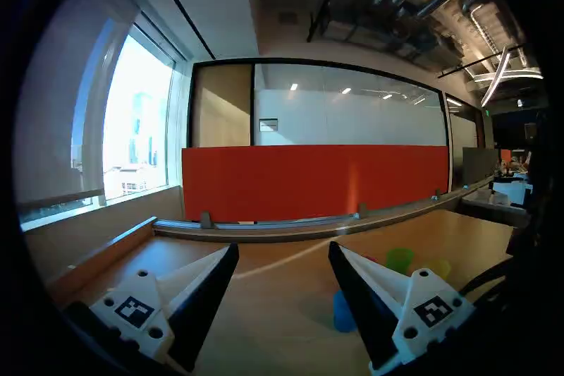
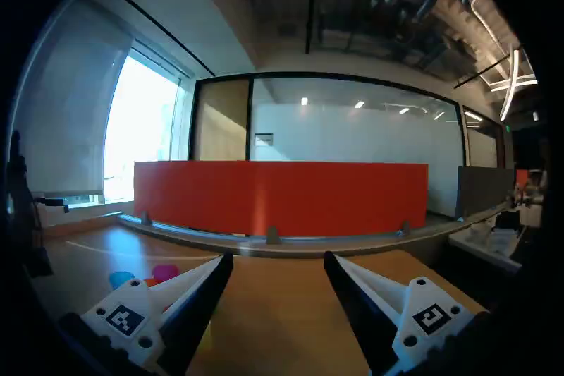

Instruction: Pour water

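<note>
In the left gripper view my left gripper [image 1: 283, 257] hangs open above the wooden desk [image 1: 282, 312], nothing between its fingers. A blue cup [image 1: 342, 311] stands just beside its right finger [image 1: 366, 298]; a green cup [image 1: 399, 259] and a yellow cup [image 1: 437, 267] stand farther right. In the right gripper view my right gripper [image 2: 278, 263] is also open and empty over the wooden desk [image 2: 282, 312]. To its left, partly hidden by the left finger [image 2: 190, 298], stand a blue cup [image 2: 120, 279] and a pink cup [image 2: 166, 272], with something orange between them.
An orange partition [image 1: 310, 182] on a grey rail [image 1: 282, 224] closes the desk's far side. A bright window [image 1: 134, 136] with a low ledge runs along the left. More desks with clutter [image 1: 507, 192] lie to the right. A dark stand [image 2: 25, 221] rises at the left edge.
</note>
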`<state>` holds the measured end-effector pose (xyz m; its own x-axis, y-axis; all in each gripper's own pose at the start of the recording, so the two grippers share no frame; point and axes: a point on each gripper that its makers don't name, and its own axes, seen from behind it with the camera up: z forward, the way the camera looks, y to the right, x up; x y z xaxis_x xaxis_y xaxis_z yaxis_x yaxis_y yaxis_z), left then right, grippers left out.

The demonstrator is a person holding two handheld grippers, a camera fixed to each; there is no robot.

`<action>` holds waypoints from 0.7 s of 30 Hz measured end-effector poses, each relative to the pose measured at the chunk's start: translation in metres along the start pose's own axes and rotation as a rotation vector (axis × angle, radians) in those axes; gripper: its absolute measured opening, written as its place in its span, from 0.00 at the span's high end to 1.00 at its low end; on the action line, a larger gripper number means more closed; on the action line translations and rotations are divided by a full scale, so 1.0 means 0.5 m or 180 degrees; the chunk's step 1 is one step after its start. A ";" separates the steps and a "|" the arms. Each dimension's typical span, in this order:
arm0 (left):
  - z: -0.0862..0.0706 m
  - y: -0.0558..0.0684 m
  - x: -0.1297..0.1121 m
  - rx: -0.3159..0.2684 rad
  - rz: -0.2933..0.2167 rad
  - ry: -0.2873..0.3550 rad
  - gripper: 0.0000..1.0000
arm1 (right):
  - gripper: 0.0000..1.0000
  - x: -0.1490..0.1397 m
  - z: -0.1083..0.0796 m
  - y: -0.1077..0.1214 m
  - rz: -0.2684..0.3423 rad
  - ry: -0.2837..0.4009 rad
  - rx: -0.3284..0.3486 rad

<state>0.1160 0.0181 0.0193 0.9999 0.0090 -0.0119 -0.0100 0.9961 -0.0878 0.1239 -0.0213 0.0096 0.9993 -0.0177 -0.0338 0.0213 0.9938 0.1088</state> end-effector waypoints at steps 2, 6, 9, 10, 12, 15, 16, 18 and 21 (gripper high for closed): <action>0.006 0.001 0.016 -0.0012 0.0003 0.0013 0.06 | 0.00 0.011 0.003 -0.001 -0.0007 -0.0010 0.0006; 0.015 0.005 0.050 -0.0051 -0.0006 0.0041 0.06 | 0.00 0.035 0.011 -0.003 -0.0032 -0.0021 0.0016; 0.022 0.005 0.070 -0.0063 -0.0002 0.0046 0.06 | 0.00 0.054 0.018 -0.003 -0.0043 -0.0038 0.0016; 0.024 0.006 0.077 -0.0068 0.0002 0.0043 0.06 | 0.00 0.060 0.021 -0.002 -0.0041 -0.0045 0.0015; 0.029 0.007 0.090 -0.0079 0.0011 0.0037 0.06 | 0.00 0.075 0.027 -0.002 -0.0039 -0.0061 0.0015; 0.034 0.010 0.108 -0.0093 0.0026 0.0026 0.06 | 0.00 0.097 0.034 -0.004 -0.0037 -0.0070 0.0037; 0.036 0.010 0.112 -0.0094 0.0029 0.0017 0.06 | 0.00 0.104 0.035 -0.005 -0.0045 -0.0066 0.0046; 0.040 0.011 0.120 -0.0098 0.0035 -0.0002 0.06 | 0.00 0.118 0.038 -0.007 -0.0062 -0.0059 0.0065; 0.045 0.013 0.131 -0.0117 0.0028 -0.0017 0.06 | 0.00 0.128 0.042 -0.011 -0.0089 -0.0064 0.0089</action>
<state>0.1815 0.0270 0.0402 0.9998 0.0184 -0.0074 -0.0191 0.9921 -0.1242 0.1881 -0.0304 0.0276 0.9987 -0.0478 -0.0172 0.0497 0.9895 0.1360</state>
